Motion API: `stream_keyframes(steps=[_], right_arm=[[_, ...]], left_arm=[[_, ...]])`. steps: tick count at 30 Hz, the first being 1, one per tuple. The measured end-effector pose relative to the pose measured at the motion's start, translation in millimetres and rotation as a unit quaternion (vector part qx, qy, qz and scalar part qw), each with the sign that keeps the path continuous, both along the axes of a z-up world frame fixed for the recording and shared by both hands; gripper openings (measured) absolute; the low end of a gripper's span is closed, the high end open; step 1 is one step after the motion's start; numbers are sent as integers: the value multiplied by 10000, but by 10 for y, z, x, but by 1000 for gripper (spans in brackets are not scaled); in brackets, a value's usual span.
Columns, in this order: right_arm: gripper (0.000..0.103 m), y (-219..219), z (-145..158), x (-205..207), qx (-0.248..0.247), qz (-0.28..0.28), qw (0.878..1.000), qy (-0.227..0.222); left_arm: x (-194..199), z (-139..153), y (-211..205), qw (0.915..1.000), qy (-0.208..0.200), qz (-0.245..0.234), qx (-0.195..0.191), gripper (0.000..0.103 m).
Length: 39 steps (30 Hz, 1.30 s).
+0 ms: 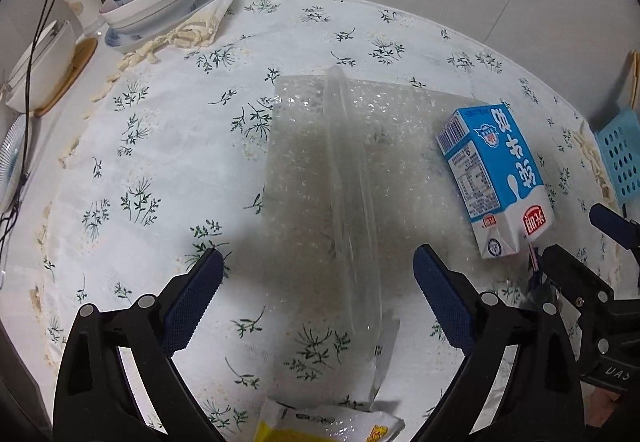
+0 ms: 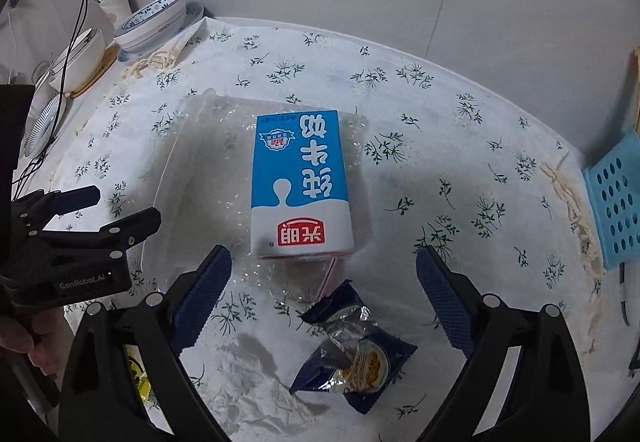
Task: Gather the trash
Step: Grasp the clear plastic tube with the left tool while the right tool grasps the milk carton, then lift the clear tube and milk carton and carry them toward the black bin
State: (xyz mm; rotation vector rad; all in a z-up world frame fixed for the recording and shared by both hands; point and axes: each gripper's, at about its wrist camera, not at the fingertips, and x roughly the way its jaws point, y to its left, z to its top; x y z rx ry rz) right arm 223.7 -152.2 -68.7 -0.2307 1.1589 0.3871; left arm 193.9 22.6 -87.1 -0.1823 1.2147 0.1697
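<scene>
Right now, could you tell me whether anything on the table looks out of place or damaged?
Yes. A blue milk carton lies flat on a clear bubble-wrap bag, and a torn-open blue snack wrapper sits crumpled on the tablecloth nearby.

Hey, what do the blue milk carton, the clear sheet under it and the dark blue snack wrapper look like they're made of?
Milk carton: likely coated paperboard, with crisp folded edges and smooth printed faces.
Clear sheet: looks like bubble wrap, a see-through plastic with small raised glinting bubbles.
Snack wrapper: probably metallised plastic film, torn open, crinkled, with a shiny silver inside.
</scene>
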Motion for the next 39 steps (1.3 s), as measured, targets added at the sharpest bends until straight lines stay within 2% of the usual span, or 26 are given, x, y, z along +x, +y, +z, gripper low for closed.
stream_keyframes(steps=[6,10,15,17,18,21,22,31,39], right_arm=[[89,102,-167,228,47,42,9995,316],[85,154,-242,334,120,41,9985,534],[75,252,-363,460,104,-15,9965,834],[64,283,-396,486,112,-19,9956,929],[62,299,-412,495,86,-18,9954,953],[61,286,-404,495,132,-36,9953,954],[61,280,-397,499,139,-32,9953,956],[61,176,-169,440,228,11,9970,740],[61,-86,119,118,293,-317,9980,460]], left_arm=[[230,-163,-13,9997,179,132,128,85],[318,-248,11,9989,306,303,178,74],[367,-324,41,9974,480,483,250,60],[357,-326,63,9968,480,588,244,57],[358,-325,63,9965,490,614,280,53],[362,-309,57,9961,507,626,373,31],[359,-299,56,9958,514,637,417,28],[77,-30,80,9961,245,763,377,24],[-298,300,-22,9980,-154,549,286,24]])
